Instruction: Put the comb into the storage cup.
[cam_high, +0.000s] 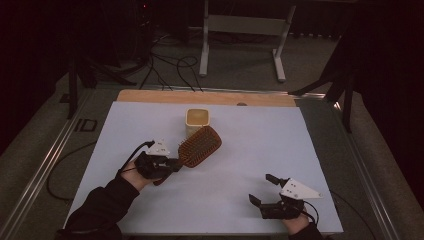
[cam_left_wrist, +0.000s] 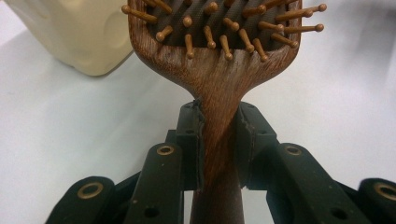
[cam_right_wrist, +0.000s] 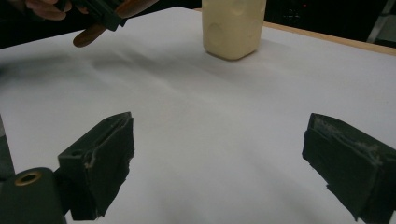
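Both grippers are black, each topped with a grey 3-cornered plate dotted with small holes. The left gripper (cam_high: 159, 164) trails a black cable, and its links carry brass-ringed holes. A dark sleeve (cam_high: 100, 207) fills the lower left.

Wooden paddle hairbrush (cam_high: 200, 146), handle clamped

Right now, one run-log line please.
left gripper: shut on brown wooden paddle hairbrush | right gripper: open, idle | cream plastic cup: upright

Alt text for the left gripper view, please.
The left gripper is shut on the handle of a wooden hairbrush, bristles facing the camera. A cream cup stands behind it on the white table.
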